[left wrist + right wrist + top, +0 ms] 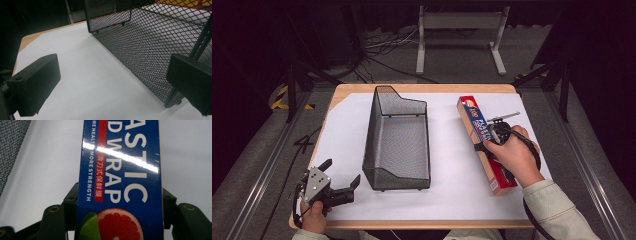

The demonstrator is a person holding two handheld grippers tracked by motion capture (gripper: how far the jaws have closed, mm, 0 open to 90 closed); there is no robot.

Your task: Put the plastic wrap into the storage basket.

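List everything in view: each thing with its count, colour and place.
plastic wrap box: one, blue with red and orange ends, right of the basket on the white sheet, between the right gripper's jaws.
mesh basket: one, black wire, mid-table, nothing in it.
white sheet: one, covers most of the tabletop.
table: one, light wood, edges showing round the sheet.
metal stand: one, pale grey, on the floor beyond the table.
left gripper: one, black, near-left table corner, jaws open on nothing.
right gripper: one, black, clamped across the box.
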